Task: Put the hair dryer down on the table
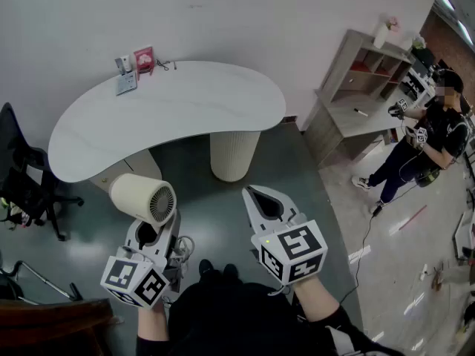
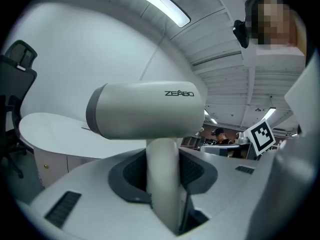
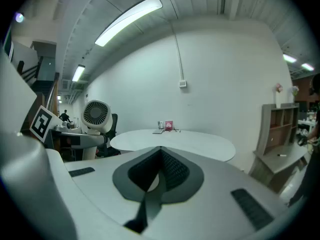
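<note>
A cream hair dryer point(image 1: 142, 199) with a grilled rear end stands upright in my left gripper point(image 1: 154, 232), low and in front of the white kidney-shaped table point(image 1: 185, 110), short of its near edge. In the left gripper view its barrel point(image 2: 150, 109) lies crosswise above the jaws, and the pads of my left gripper point(image 2: 162, 176) press on its handle. My right gripper point(image 1: 266, 202) hovers to the right of it, shut with nothing in it point(image 3: 160, 170). From the right gripper view the hair dryer point(image 3: 96, 115) shows at the left and the table point(image 3: 200, 145) ahead.
On the table's far left lie a pink box point(image 1: 144, 59) and a booklet point(image 1: 126, 84). A round pedestal point(image 1: 234, 154) carries the table. A black office chair point(image 1: 22, 180) stands at the left, a shelf unit point(image 1: 364, 87) and a person point(image 1: 430, 136) at the right.
</note>
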`<state>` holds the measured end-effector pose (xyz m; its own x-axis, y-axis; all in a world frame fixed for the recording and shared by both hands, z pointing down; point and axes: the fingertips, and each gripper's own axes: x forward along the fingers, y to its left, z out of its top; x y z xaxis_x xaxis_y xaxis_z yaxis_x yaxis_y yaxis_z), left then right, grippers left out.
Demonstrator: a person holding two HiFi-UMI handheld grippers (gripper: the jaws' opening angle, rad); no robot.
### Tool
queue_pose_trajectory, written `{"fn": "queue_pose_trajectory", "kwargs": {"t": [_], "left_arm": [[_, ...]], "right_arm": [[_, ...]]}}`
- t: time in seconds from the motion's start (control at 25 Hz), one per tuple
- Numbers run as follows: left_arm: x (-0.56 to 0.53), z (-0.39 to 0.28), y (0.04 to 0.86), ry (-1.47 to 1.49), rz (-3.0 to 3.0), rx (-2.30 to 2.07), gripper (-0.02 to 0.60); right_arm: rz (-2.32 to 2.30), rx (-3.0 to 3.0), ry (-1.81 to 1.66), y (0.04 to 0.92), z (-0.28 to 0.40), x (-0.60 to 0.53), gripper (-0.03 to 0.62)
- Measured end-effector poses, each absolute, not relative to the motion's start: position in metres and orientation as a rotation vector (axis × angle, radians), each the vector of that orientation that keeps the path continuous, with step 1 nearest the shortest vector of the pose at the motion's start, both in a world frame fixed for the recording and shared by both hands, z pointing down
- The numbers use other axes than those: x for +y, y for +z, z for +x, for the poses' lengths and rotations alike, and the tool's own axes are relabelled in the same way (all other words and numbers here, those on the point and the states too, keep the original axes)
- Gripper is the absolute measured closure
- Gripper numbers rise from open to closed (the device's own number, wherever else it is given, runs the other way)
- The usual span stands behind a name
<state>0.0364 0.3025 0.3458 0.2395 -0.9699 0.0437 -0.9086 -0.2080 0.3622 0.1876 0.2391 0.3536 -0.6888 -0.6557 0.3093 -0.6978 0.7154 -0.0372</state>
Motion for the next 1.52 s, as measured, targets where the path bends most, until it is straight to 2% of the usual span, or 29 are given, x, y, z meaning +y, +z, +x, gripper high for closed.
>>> {"fn": "queue_pose_trajectory", "kwargs": {"t": [0.4, 0.64, 1.52], "left_arm": [[0.296, 0.044, 0.353, -0.25, 2.172, -1.752, 0.436], [0.295, 0.043, 0.36, -0.261, 2.115, -1.78, 0.436], [0.242, 0.012, 0.358, -0.19, 2.074, -1.874, 0.436]], "right_arm": [[1.044, -2.638, 0.25, 0.363, 0.196, 0.228, 0.592], [1.0, -2.63, 0.381, 0.38, 0.205, 0.222, 0.592], [1.074, -2.557, 0.331, 0.393, 0.209, 0.161, 0.592]]}}
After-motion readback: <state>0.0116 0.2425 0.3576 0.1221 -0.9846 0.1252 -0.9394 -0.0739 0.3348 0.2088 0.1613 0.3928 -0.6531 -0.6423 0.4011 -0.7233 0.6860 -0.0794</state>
